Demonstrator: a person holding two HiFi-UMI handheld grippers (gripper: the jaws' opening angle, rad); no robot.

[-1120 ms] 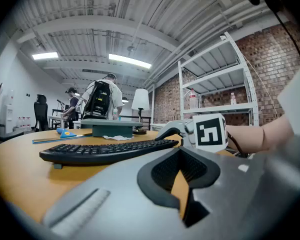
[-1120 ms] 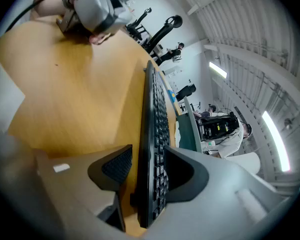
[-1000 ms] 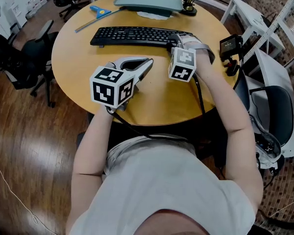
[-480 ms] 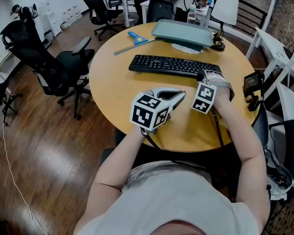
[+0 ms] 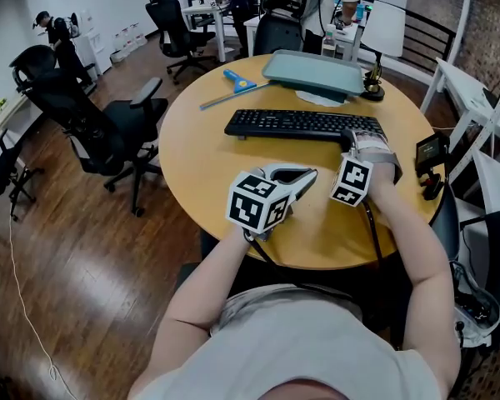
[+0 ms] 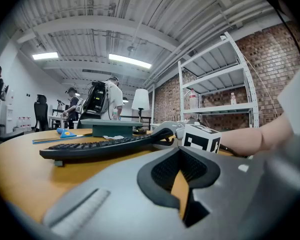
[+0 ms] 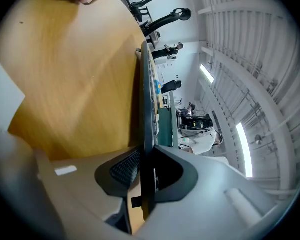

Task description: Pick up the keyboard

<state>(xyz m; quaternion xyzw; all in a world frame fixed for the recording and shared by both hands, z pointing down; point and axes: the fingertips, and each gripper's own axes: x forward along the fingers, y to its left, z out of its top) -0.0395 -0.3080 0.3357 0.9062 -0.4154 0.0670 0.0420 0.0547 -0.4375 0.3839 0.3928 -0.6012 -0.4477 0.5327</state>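
While right gripper (image 5: 348,137) clamps keyboard (image 5: 292,123) at its right end, near counter (image 5: 198,152) edge, left gripper (image 5: 311,173) sits clenched, empty, mid-counter.

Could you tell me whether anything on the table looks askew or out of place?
The keyboard sits askew: the right gripper is shut on its right end, and the left gripper view shows that end raised off the table while the left end rests down.
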